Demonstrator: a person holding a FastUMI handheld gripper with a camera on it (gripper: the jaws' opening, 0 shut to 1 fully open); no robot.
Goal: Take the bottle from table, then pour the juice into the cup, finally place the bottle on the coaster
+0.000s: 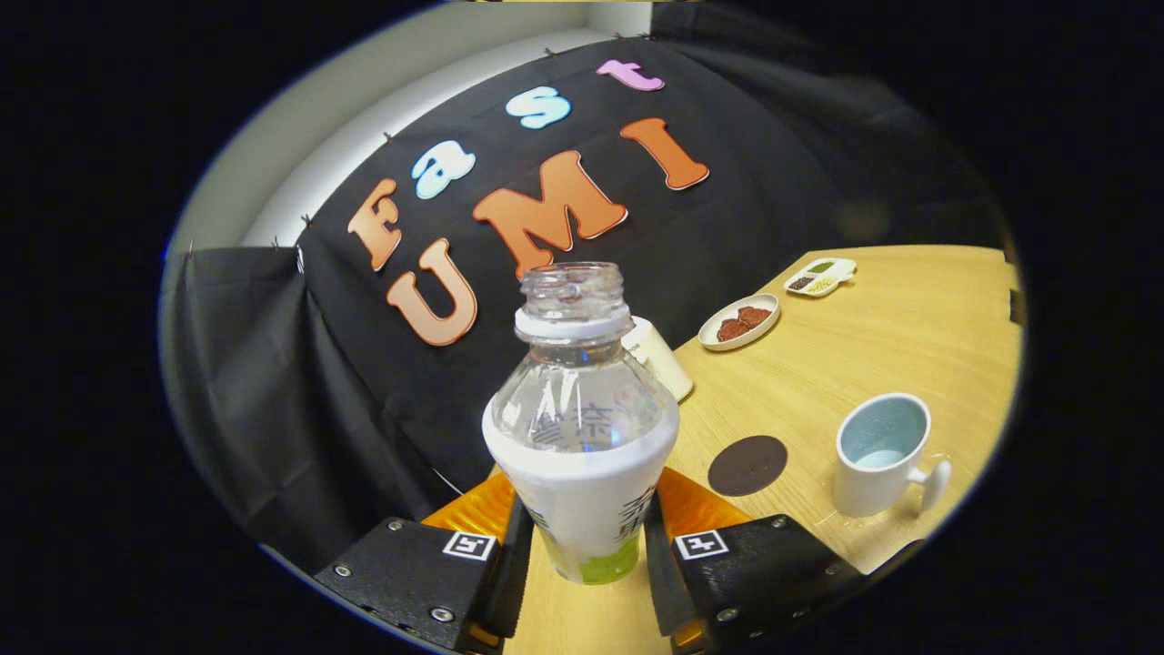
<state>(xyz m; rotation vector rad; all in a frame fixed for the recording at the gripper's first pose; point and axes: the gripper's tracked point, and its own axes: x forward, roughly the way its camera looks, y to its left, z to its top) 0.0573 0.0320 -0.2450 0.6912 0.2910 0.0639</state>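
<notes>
Two fingers clamped on the bottle, table tilted in view

Gripper (582, 546) has both black fingers pressed against the lower label of the bottle (580, 428), one each side. Bottle is clear ribbed plastic up top, cap off, white wrap with a green band at the base; it appears lifted off the wooden table (873, 346), hard to confirm from this angle. Round dark coaster (747, 465) lies flat just beyond the right finger. White mug-style cup (880, 454), pale blue inside, handle toward the camera, sits past the coaster. Behind the bottle: a white cylindrical container (657, 357), partly hidden. Further back, an oval dish (738, 321) with brown pieces and a small divided tray (820, 277).
</notes>
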